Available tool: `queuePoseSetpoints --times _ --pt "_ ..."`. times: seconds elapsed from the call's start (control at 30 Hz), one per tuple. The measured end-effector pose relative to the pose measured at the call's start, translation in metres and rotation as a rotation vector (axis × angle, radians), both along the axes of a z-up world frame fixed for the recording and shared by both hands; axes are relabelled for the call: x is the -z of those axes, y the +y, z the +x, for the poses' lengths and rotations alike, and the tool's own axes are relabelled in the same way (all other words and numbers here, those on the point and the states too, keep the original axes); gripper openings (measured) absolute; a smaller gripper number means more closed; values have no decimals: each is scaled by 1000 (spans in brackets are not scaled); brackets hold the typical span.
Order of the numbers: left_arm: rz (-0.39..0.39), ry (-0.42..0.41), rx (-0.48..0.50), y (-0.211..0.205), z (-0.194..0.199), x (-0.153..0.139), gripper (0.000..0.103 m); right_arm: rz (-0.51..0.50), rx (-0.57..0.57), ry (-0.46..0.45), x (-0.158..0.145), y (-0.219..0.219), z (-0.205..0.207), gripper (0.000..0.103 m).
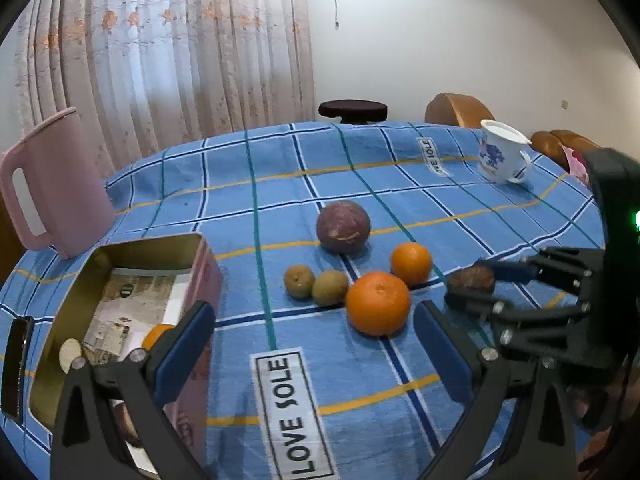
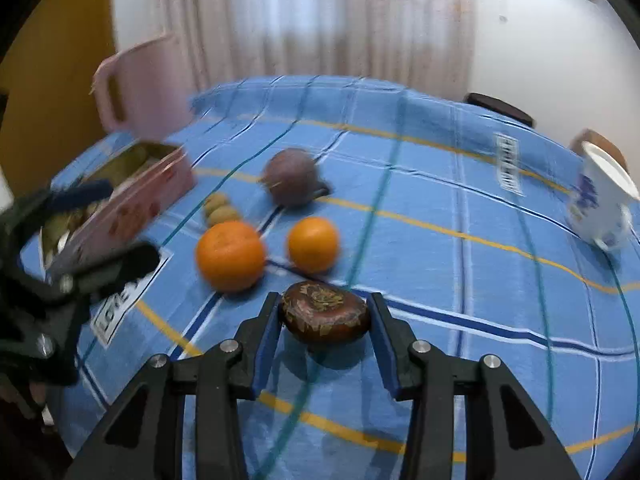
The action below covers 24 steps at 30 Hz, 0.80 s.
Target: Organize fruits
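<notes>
Pink jug, upright, counter's left edge. White cup with blue floral print, far right. Blue checked cloth covering counter. Dark round stool behind.

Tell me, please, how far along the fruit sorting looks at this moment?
Early on. One orange already lies in the open tin. The right tool is closed on a dark brown fruit resting on the tablecloth. The left tool is open and empty. Left on the cloth: two oranges, two small brown fruits and the purple fruit.
</notes>
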<state>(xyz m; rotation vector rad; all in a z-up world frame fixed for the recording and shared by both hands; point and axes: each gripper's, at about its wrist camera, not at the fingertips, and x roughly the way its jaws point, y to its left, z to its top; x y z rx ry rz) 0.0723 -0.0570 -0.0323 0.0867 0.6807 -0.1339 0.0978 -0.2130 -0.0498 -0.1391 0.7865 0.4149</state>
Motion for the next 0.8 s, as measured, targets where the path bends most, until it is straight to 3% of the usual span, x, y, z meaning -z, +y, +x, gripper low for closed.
queuePoseSetpoints --times 0.13,0.27,0.37,0.47,0.5,0.63,0.8 --pt "-4 24 29 -10 5 4 99 50 89 11 -2 -18 6 45" --pt "-7 52 73 -23 13 9 84 46 109 10 -3 -20 7 45" --pt "-19 88 100 -30 21 15 65 38 114 3 -4 -20 6 45" --pt "-1 119 107 -38 29 24 60 41 114 6 -3 -21 6 45" --pt "4 127 105 -39 30 25 51 40 110 7 -3 -21 7 45" --pt "-37 149 108 -33 32 26 48 32 99 -4 -4 -18 5 45" --pt "-45 96 114 -30 23 20 47 40 88 -51 -10 -18 -3 45"
